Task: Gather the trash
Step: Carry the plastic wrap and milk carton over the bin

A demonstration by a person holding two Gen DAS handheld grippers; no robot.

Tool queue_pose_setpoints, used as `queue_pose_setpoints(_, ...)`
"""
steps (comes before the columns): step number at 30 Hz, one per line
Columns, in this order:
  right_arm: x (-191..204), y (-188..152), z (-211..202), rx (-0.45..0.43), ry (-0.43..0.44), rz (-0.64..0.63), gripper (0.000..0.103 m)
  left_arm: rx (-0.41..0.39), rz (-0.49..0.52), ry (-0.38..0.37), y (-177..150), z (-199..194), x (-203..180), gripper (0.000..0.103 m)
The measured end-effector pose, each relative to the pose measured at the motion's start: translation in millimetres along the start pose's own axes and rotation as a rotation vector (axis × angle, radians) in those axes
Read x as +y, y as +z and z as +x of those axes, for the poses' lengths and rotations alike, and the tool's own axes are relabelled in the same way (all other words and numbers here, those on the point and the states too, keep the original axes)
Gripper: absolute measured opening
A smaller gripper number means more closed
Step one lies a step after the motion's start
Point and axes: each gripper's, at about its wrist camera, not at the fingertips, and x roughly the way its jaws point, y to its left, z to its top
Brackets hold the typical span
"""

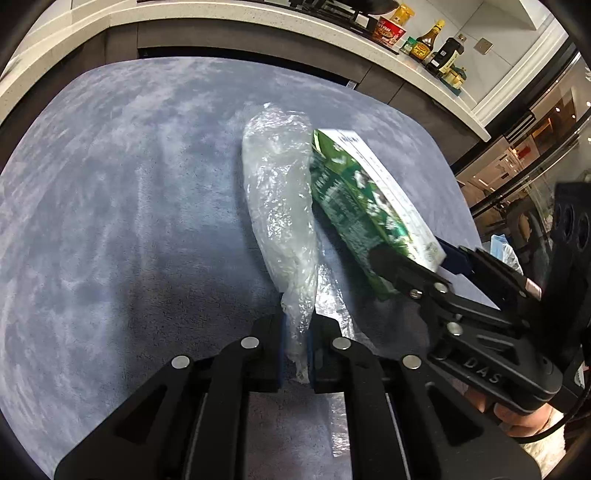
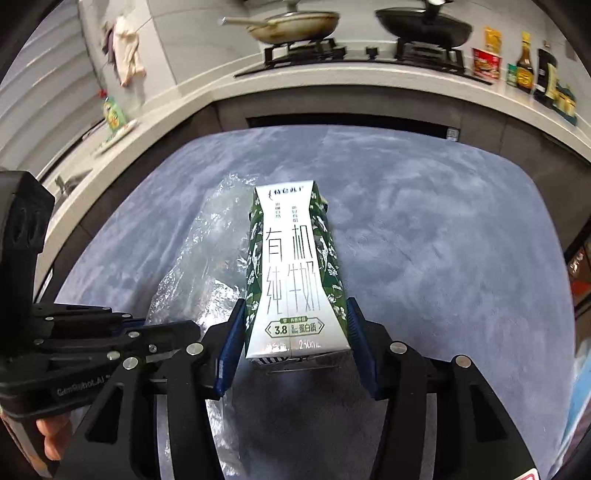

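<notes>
A crumpled clear plastic bag [image 1: 277, 192] lies lengthwise on the blue-grey cloth of the table [image 1: 110, 221]. My left gripper [image 1: 297, 325] is shut on the bag's near end, with the film pinched between the blue pads. Right beside the bag is a green-and-white milk carton [image 2: 295, 258], its near end between the pads of my right gripper [image 2: 295, 306], which press on both its sides. In the left wrist view the carton [image 1: 354, 199] touches the bag's right side and the right gripper [image 1: 410, 254] comes in from the right. The bag [image 2: 207, 258] and left gripper [image 2: 162, 325] show left of the carton.
Behind the table runs a white kitchen counter [image 2: 369, 92] with a gas hob, two pans [image 2: 295, 26], a red noodle cup [image 2: 485, 62] and sauce bottles [image 2: 524, 66]. A cloth hangs on the wall at left [image 2: 125, 51]. A person's hand [image 2: 51, 435] holds the left gripper.
</notes>
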Motion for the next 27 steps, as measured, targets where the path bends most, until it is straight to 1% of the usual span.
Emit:
queue_pose_setpoints(3,-8.1,-5.4,-20.6,-0.032,-0.001,0.052,0.050,-0.014,0.010,-0.010,-2.1,-9.9,-5.9,0.007)
queue_pose_setpoints(5,-16.6,-11.3,-42.1,-0.061,-0.011,0.094,0.050,-0.026,0.027,-0.016,-5.1,-17.9,-12.9,0.006)
queue_pose_setpoints(8,-31.8,-23.3,-75.8,-0.110,-0.031,0.159,0.049,-0.048,0.066,-0.029,-9.8,-32.0,-31.6,0.006)
queue_pose_setpoints(12,-53.7,-42.9,-121.8,-0.173,-0.076,0.235,0.049,-0.062,0.127,-0.071,-18.6,-47.0,-67.0,0.006)
queue_pose_setpoints(16,-83.1,-71.6,-172.0,-0.235,-0.139,0.324,0.049,-0.060,0.217,-0.129,-30.6,-55.7,-116.8,0.006)
queue_pose_setpoints(18,-99.1,-86.8,-193.0,-0.253,-0.180,0.366,0.049,-0.055,0.255,-0.156,-34.7,-55.5,-141.2,0.006)
queue_pose_setpoints(20,-120.1,-106.1,-216.7,-0.266,-0.236,0.418,0.049,-0.038,0.300,-0.200,-38.3,-50.3,-172.7,0.006)
queue_pose_setpoints(22,-141.2,-121.4,-233.6,-0.268,-0.278,0.472,0.049,-0.014,0.339,-0.239,-41.2,-41.4,-201.9,0.006)
queue_pose_setpoints(24,-163.0,-135.9,-248.3,-0.270,-0.322,0.523,0.049,0.000,0.376,-0.254,-43.2,-30.7,-228.8,0.006)
queue_pose_setpoints(25,-173.0,-142.1,-254.6,-0.269,-0.339,0.547,0.049,0.023,0.399,-0.278,-44.5,-20.3,-248.5,0.006)
queue_pose_setpoints(26,-184.9,-149.2,-260.5,-0.263,-0.355,0.576,0.050,0.039,0.404,-0.287,-45.3,-13.9,-257.9,0.006)
queue_pose_setpoints(27,-194.9,-154.8,-264.3,-0.259,-0.365,0.600,0.050,0.075,0.417,-0.314,-46.3,-1.2,-275.5,0.006)
